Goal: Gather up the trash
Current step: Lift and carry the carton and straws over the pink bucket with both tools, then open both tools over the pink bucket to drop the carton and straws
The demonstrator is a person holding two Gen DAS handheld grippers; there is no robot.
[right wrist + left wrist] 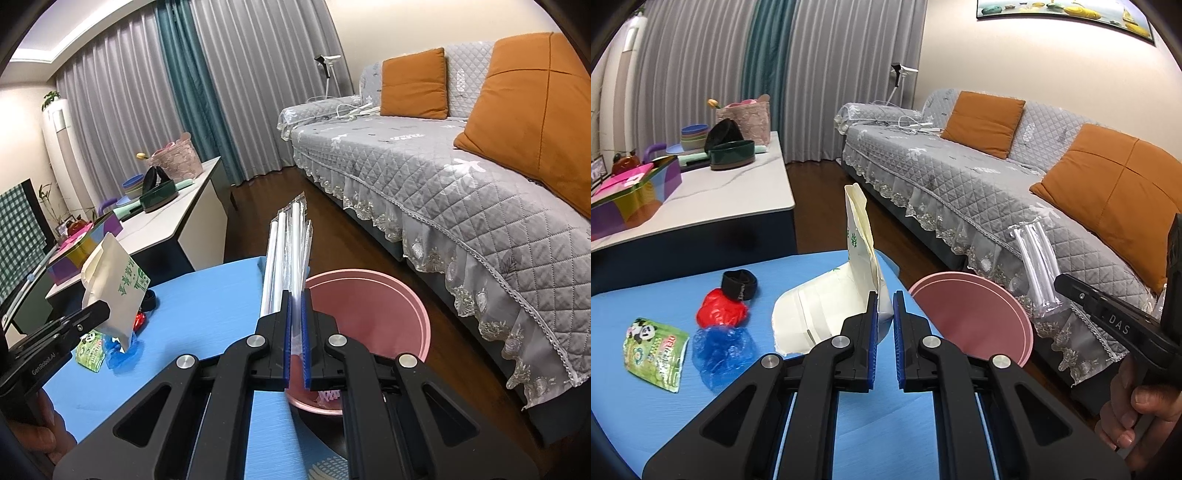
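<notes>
Your left gripper (884, 314) pinches the paper bag (831, 306), your right gripper (295, 325) the wrapped straws (284, 254) — release early and both could miss the pink bin (413, 306).

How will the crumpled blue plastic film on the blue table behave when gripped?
The crumpled blue plastic film looks thin and translucent, so probably floppy and very light. Its loose wrinkles should likely squash flat between the pads. It probably won't roll.

My living room at home: quilted grey sofa (461, 177), orange cushions (413, 83), floor-length curtains (147, 110), white side table (731, 188), wooden floor (280, 206).
</notes>
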